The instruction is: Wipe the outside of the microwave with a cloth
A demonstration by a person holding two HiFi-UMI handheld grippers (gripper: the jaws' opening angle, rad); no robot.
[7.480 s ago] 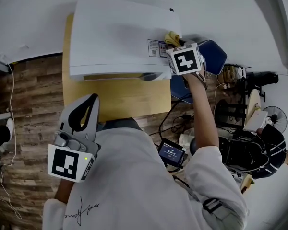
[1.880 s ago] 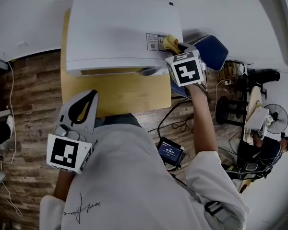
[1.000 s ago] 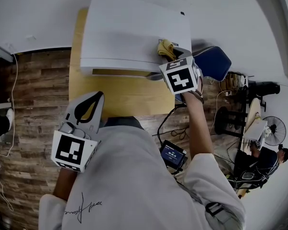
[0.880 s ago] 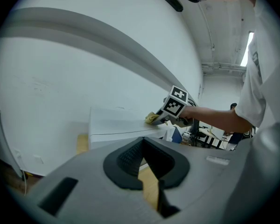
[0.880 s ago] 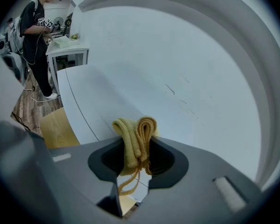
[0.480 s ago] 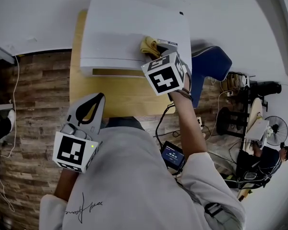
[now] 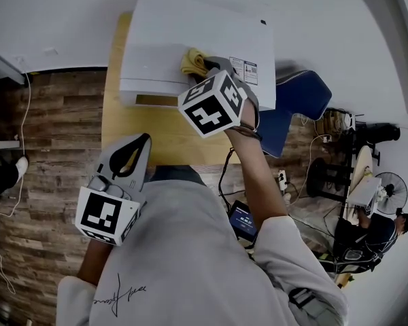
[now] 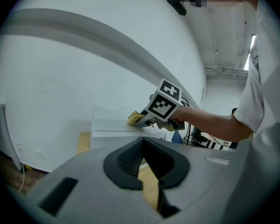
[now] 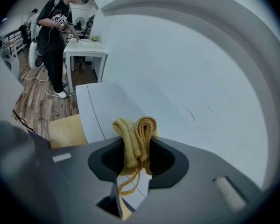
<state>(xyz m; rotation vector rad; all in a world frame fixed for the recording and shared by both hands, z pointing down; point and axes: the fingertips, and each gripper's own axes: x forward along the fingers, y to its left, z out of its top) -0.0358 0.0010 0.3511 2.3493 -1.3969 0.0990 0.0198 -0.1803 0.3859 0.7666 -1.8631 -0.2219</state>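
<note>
Now: yellow cloth on the microwave top

Left of the microwave (image 7: 190, 29) and nearer the person, the left gripper (image 7: 132, 148) hangs off the front edge of the wooden table (image 7: 163, 131). Its jaws are pressed together with nothing between them, and it is well apart from the microwave.

The white microwave sits on that table with its back against the wall. On its top panel, about midway across and toward the front edge, lies the folded yellow cloth (image 7: 192, 61). The right gripper (image 7: 207, 65) reaches over the microwave's front edge and clamps the cloth in its jaws, with the bunched folds sticking out past the fingertips onto the panel. A printed label (image 7: 245, 70) lies just right of the gripper. A blue chair (image 7: 292, 97) stands beside the microwave's right side.
</note>
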